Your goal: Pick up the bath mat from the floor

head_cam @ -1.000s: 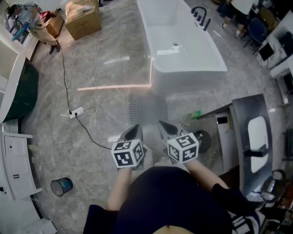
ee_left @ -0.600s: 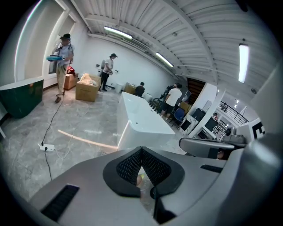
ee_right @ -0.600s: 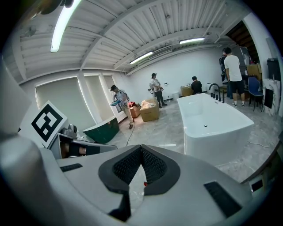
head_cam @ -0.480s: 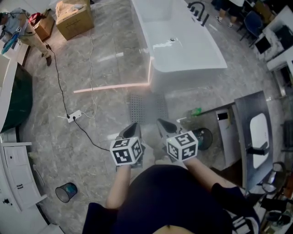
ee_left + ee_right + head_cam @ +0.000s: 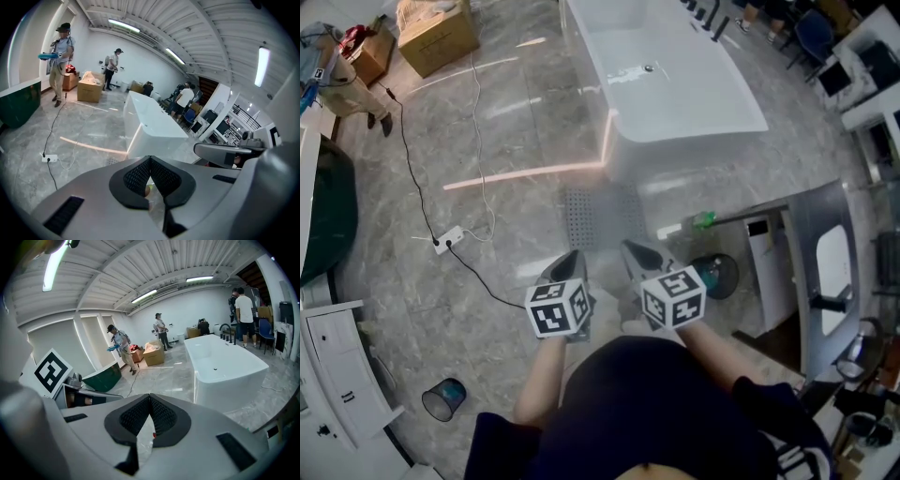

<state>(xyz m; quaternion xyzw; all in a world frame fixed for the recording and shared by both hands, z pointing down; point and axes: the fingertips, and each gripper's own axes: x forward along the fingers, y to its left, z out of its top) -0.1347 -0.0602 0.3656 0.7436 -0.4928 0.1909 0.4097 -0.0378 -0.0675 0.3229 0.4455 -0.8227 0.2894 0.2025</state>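
Observation:
The bath mat (image 5: 602, 217) is a grey dotted rectangle lying flat on the marble floor, just in front of the white bathtub (image 5: 675, 89). My left gripper (image 5: 573, 256) and right gripper (image 5: 631, 249) are side by side in front of my body. Both point toward the mat's near edge, held above the floor and short of it. In the left gripper view the left gripper (image 5: 150, 159) has its jaws meeting with nothing between them, and a corner of the mat (image 5: 113, 161) shows beyond. The right gripper (image 5: 150, 397) is also shut and empty.
A power strip (image 5: 448, 242) with a black cable lies on the floor to the left. A small bin (image 5: 442, 398) stands at lower left and a cardboard box (image 5: 439, 28) at the far left. A grey vanity with a sink (image 5: 830, 272) is on the right, beside a dark round object (image 5: 713, 277). Several people stand in the distance.
Both shut grippers have moved forward toward the mat and tub, and a little lower. The floor has slid in the head view as I stepped forward.

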